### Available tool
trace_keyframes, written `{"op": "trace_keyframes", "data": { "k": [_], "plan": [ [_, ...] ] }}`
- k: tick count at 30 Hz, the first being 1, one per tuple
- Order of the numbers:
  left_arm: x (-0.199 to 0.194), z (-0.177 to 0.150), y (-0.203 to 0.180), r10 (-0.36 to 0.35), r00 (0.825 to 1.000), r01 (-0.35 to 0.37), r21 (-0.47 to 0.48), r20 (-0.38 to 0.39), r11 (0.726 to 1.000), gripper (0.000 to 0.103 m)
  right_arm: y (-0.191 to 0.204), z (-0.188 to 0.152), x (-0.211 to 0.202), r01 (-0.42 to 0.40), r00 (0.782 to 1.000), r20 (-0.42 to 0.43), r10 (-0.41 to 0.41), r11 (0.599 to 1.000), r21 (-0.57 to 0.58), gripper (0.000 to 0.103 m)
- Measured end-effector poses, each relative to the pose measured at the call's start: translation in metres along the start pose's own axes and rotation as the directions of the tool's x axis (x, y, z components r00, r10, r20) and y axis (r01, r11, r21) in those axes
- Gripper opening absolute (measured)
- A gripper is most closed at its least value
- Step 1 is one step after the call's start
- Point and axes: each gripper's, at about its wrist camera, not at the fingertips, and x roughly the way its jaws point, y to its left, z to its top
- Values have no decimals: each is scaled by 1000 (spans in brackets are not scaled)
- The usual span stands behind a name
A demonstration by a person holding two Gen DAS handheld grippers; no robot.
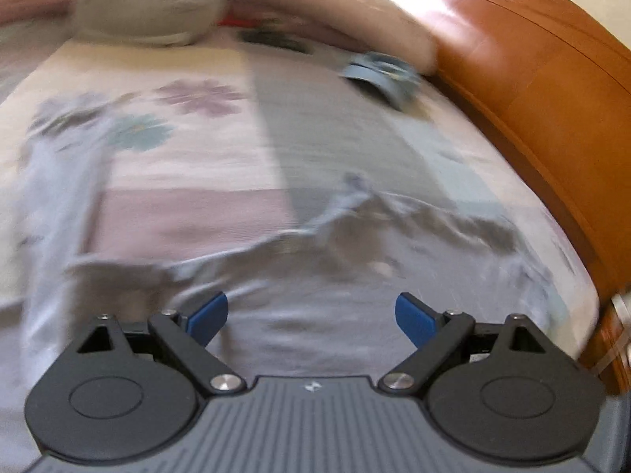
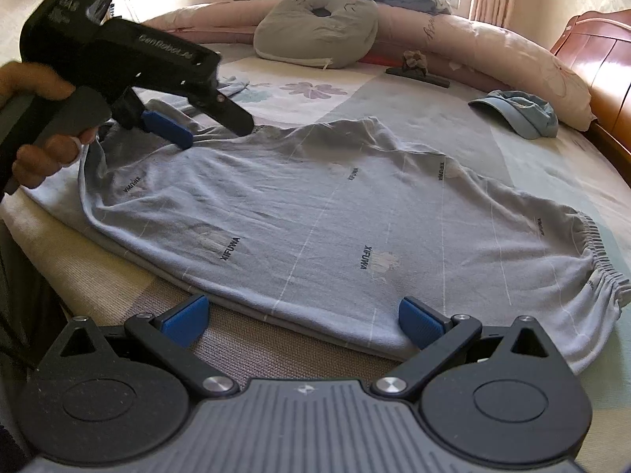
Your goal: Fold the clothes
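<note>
Lengthwise, the blue trousers point(image 2: 315, 213) lie left-right, waistband point(image 2: 603, 260) rightward; both grippers' jaws spread apart, empty.

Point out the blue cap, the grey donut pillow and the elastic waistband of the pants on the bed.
blue cap point(image 2: 520, 112), right wrist view, on its crumpled crown.
grey donut pillow point(image 2: 315, 29), right wrist view, below its centre hole.
elastic waistband point(image 2: 597, 250), right wrist view, on the gathered edge.

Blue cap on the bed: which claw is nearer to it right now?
Probably the right. The cap lies far back by the wooden bed frame. The right claw sits open at the trousers' near edge; the left claw is over their far-left end.
</note>
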Motion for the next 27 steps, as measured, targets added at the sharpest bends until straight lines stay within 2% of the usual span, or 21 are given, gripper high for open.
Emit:
{"op": "trace_keyframes", "data": {
  "k": [2, 6, 9, 11, 14, 16, 19, 20, 23, 25, 27],
  "plan": [
    [7, 1, -8, -15, 1000, 15, 34, -6, 999, 92, 0, 0, 0, -2, 1000, 0, 2, 1000, -1, 103],
    [22, 3, 1, 169, 986, -169, -11, 5, 986, 92, -1, 0, -2, -7, 1000, -1, 7, 1000, -4, 103],
    [14, 6, -1, 125, 992, -125, -24, 6, 992, 92, -5, 5, -8, 0, 1000, -17, 0, 1000, -5, 103],
    [7, 5, -6, 100, 995, -100, -9, 9, 995, 92, -17, 8, -20, 13, 1000, 22, -13, 1000, 5, 103],
    [4, 1, -14, 45, 999, -45, 11, 12, 999, 92, -47, 15, -32, 75, 995, 67, -79, 995, 60, 103],
    [11, -3, -18, 9, 1000, -9, 20, -16, 1000, 93, -75, 15, -31, 135, 988, 61, -143, 983, 125, 103],
    [18, -8, -16, 46, 999, -46, 31, -19, 998, 93, -113, 6, -19, 205, 978, -9, -208, 954, 221, 103],
    [19, -9, -15, 51, 999, -51, 32, -14, 998, 93, -125, 1, -12, 228, 974, -59, -220, 940, 256, 103],
    [16, -6, -18, 73, 997, -72, 29, -20, 997, 93, -136, -12, -13, 211, 977, -36, -210, 929, 305, 103],
    [13, -3, -24, 82, 997, -81, 39, -13, 996, 92, -132, -14, -13, 223, 974, -36, -222, 932, 287, 103],
    [12, -1, -31, 33, 999, -32, 61, -12, 998, 93, -128, -14, -10, 244, 969, -39, -242, 931, 271, 103]
  ]
}}
